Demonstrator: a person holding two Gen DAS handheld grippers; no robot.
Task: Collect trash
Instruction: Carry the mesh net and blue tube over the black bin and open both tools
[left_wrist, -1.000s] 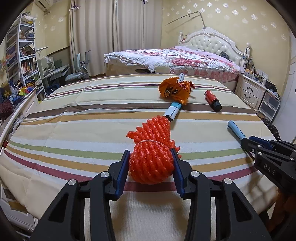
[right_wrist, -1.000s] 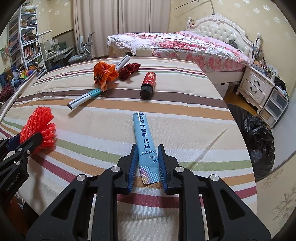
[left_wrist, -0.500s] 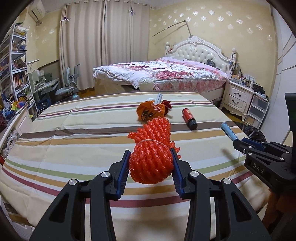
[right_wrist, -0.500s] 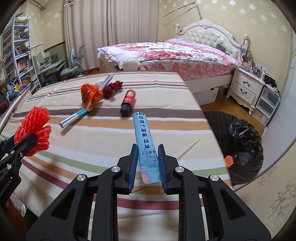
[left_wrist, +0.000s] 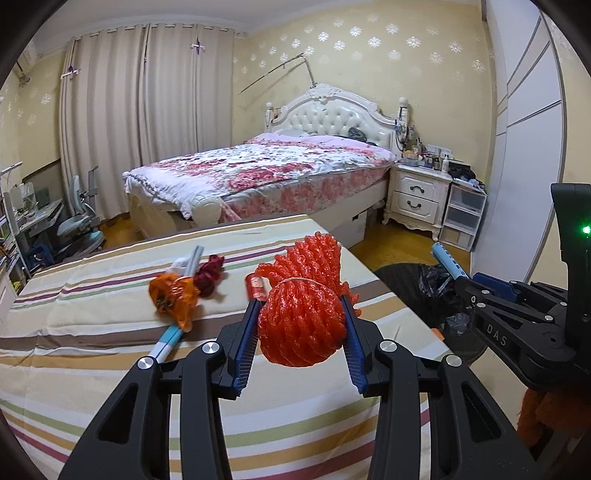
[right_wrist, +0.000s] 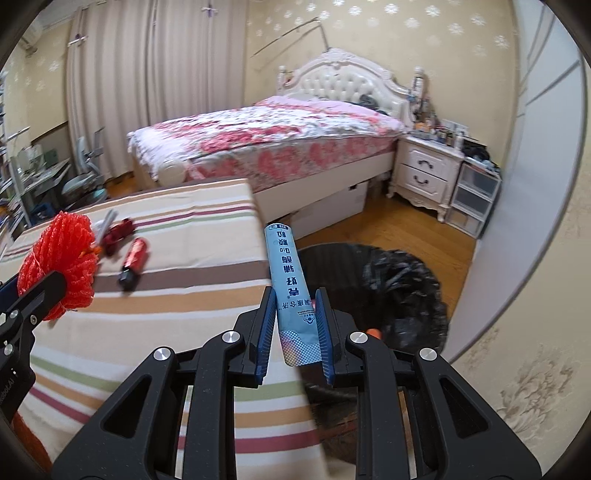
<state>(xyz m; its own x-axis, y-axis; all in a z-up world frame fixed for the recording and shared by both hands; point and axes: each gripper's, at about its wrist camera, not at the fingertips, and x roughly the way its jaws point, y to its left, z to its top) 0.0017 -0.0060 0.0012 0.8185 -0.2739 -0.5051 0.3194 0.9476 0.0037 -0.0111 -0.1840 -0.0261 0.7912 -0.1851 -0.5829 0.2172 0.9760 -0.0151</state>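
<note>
1. Two grippers work above a striped table (left_wrist: 92, 354) in a bedroom, each clamped on one piece of trash.
2. The left gripper (left_wrist: 301, 328) grips a red foam net (left_wrist: 303, 314), pinched between both jaws and held clear of the table.
3. The right gripper (right_wrist: 294, 325) is closed on a blue tube (right_wrist: 290, 288), its far end pointing up and away, over the table's right edge.
4. Four items lie on the table: an orange wrapper (left_wrist: 173, 299) draped over a blue-and-white stick (left_wrist: 168, 338), a dark red wad (left_wrist: 210, 275) just beside it, and a red bottle (right_wrist: 133, 263) on its side.
5. One black trash bag (right_wrist: 399, 291) sits open on the wood floor just right of the table, below the tube; something small and orange (right_wrist: 375, 332) shows in it beside the right jaw.
6. In the left view the net hides most of the bottle, and the right gripper covers part of the bag.
7. Behind stand one bed (left_wrist: 266, 170), one nightstand (left_wrist: 417, 195) and one drawer unit (left_wrist: 463, 218).
</note>
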